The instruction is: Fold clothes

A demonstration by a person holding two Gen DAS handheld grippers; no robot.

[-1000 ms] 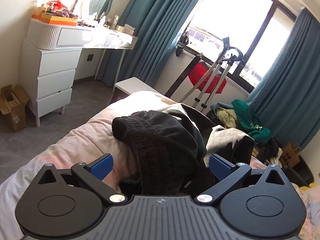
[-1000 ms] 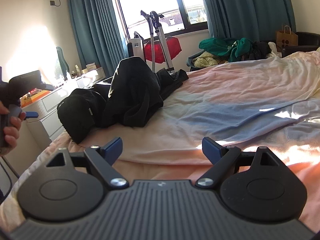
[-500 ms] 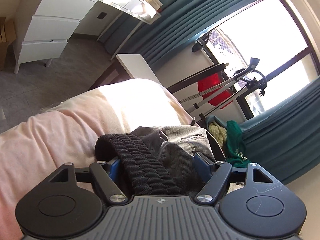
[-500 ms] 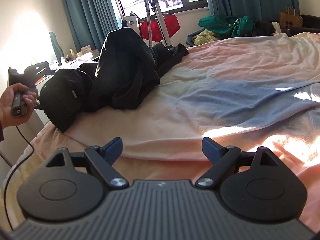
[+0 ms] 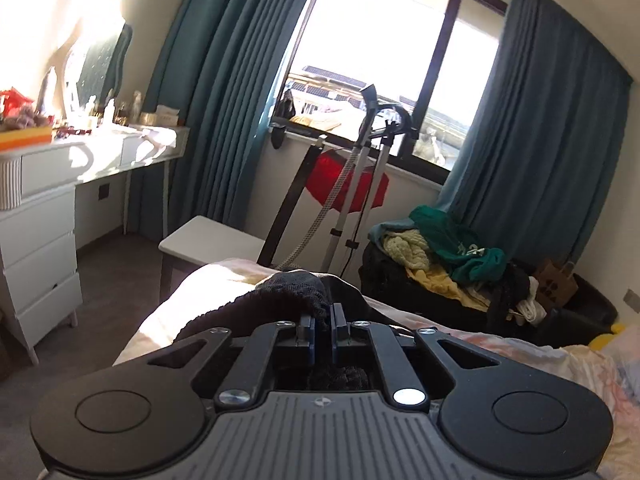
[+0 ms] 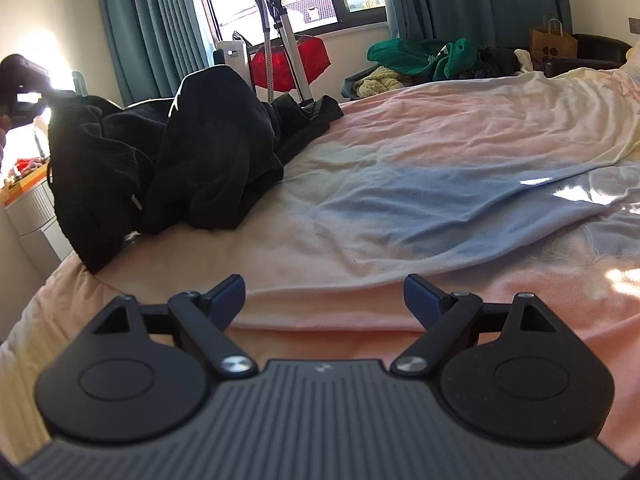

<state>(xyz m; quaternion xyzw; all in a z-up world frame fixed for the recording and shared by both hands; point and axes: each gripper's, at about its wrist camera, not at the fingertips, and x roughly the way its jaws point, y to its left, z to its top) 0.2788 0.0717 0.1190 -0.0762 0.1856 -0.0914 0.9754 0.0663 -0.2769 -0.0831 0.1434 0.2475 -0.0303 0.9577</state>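
Black garment (image 5: 296,294) hides behind left gripper's (image 5: 323,320) clamped jaws.

Each gripper, left (image 5: 323,328) and right (image 6: 324,298), has a grey ribbed body with a small round emblem at its front edge, flanked by two black round housings, each with a recessed disc. Black link arms with triangular cut-outs run forward from silver screws (image 5: 403,396) to the fingers. The fingers carry dark blue pads (image 6: 226,294), and smaller silver screws sit at the outer link joints.
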